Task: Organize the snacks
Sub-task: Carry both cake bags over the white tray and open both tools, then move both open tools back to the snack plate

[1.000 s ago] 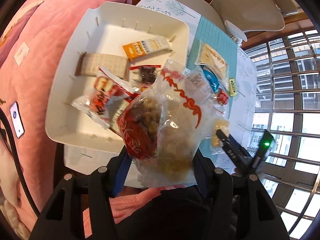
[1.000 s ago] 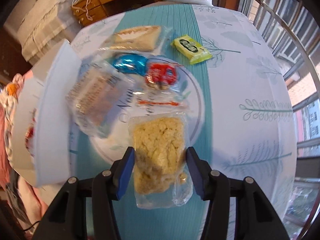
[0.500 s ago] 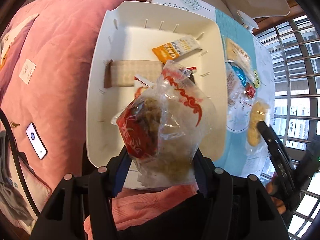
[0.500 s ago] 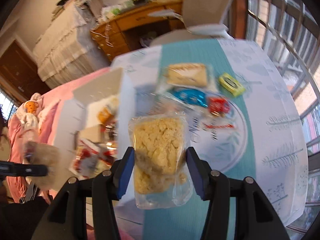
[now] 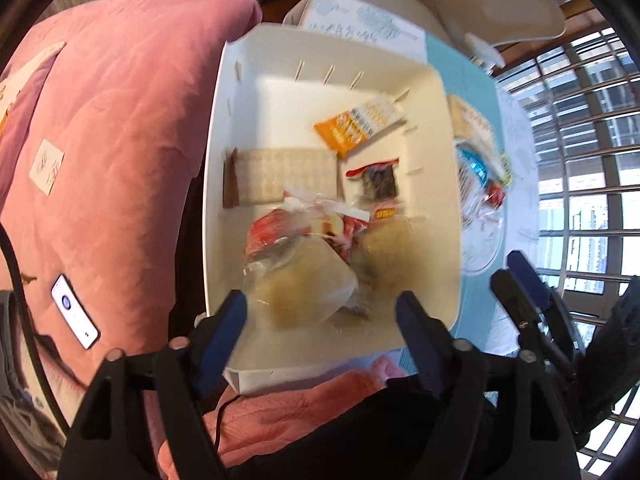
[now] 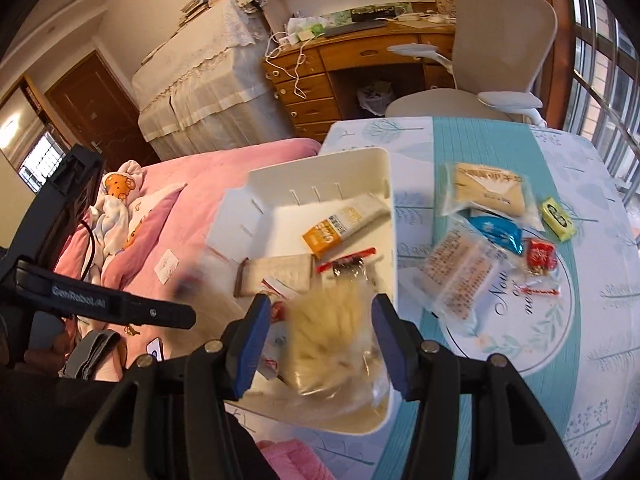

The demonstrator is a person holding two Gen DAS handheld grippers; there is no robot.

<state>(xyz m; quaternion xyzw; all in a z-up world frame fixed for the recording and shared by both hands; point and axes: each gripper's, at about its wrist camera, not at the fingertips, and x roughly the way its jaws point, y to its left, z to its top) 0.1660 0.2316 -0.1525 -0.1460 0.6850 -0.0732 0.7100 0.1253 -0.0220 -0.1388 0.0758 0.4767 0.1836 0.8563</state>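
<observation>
A white bin (image 5: 216,184) (image 6: 384,184) holds several snacks: an orange packet (image 5: 356,126) (image 6: 340,228), a beige wafer pack (image 5: 284,176) (image 6: 276,274) and a dark red-edged packet (image 5: 378,180). My left gripper (image 5: 320,312) is open above the bin's near end; the clear bag with red print (image 5: 304,276) lies blurred in the bin below it. My right gripper (image 6: 318,332) is over the bin, its fingers apart, with the blurred yellow crumbly snack bag (image 6: 332,340) between them.
More snacks lie on the teal and white tablecloth (image 6: 600,320): a beige packet (image 6: 490,192), a blue packet (image 6: 498,232), a red one (image 6: 540,256), a green one (image 6: 556,214), a clear printed bag (image 6: 460,276). A pink bed (image 5: 100,160) flanks the bin. A chair (image 6: 500,60) stands behind.
My left gripper opened and the red-print bag dropped into the bin. My right gripper swung left from the table to over the bin with the yellow snack bag, and its fingers have spread.
</observation>
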